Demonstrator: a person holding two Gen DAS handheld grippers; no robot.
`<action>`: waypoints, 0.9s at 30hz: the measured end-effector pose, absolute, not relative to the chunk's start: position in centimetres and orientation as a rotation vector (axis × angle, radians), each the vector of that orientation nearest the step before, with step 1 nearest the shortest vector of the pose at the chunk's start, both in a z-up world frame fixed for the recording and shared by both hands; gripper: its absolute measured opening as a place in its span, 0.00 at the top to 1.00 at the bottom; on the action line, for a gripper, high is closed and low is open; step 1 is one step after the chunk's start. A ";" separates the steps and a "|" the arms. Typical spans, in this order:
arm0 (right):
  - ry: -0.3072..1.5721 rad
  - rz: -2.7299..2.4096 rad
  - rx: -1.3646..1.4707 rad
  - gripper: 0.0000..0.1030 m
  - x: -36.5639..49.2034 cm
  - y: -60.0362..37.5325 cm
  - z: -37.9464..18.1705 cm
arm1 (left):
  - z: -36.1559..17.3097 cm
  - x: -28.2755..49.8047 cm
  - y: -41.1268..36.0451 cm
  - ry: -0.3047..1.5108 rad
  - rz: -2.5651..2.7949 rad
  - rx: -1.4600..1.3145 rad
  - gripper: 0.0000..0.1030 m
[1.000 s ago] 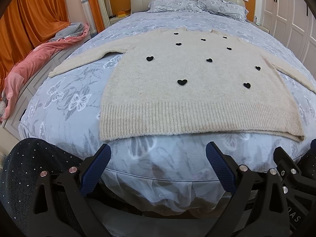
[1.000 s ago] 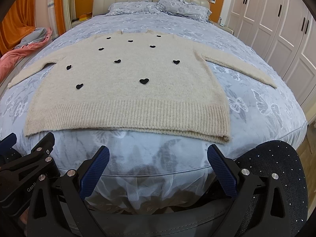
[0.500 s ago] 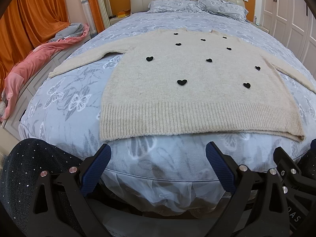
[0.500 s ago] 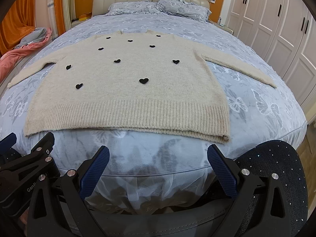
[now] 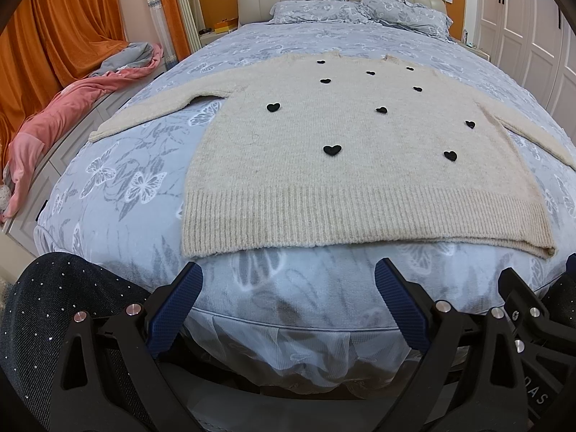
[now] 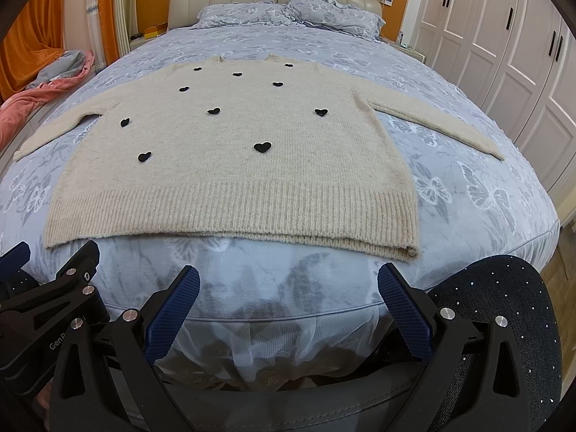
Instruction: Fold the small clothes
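Room: a bedroom with orange walls and curtains; a bed [image 5: 118, 194] under a blue butterfly-print cover filled both views, two pillows at 12 o'clock by the headboard.
Side clutter: a pink blanket [image 5: 54, 115] lay heaped off the bed's edge at 9 o'clock in the left view; white wardrobe doors [image 6: 511, 57] stood at 2 o'clock in the right view.
Sweater: a cream knit sweater [image 5: 345, 151] dotted with black hearts lay flat and face up on the bed, ribbed hem nearest the cameras, neckline toward 12 o'clock, both sleeves spread outward to 9 and 3 o'clock.
Left tool: the left tool [image 5: 288, 302] hung at 6 o'clock, short of the hem, blue pads spread wide, gripping nothing.
Right tool: the right tool [image 6: 289, 304] sat likewise at 6 o'clock, fully parted and empty, just below the hem.
Person: dark speckled trousers showed at each view's lower outer corner.
Change: over the last second nothing had shifted; sweater and both tools matched the earlier views.
Meaning: folding had not begun, I judged; the garment looked laid out and ready, a first reach for a sleeve or hem corner likely next.
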State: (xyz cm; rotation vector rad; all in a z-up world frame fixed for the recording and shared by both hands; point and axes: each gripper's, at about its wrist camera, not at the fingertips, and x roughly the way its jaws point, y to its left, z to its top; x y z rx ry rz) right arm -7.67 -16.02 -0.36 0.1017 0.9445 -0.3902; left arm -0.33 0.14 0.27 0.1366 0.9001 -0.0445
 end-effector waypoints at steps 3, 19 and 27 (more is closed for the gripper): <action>0.944 -0.390 0.101 0.05 -7.7 -16.0 -0.4 | 0.3 -0.3 0.1 0.900 -0.045 0.137 0.09; 0.944 -0.391 0.101 0.05 -7.7 -15.9 -0.4 | 0.2 -0.3 0.2 0.898 -0.045 0.137 0.09; 0.944 -0.391 0.101 0.05 -7.7 -15.8 -0.5 | 0.2 -0.3 0.2 0.898 -0.045 0.138 0.09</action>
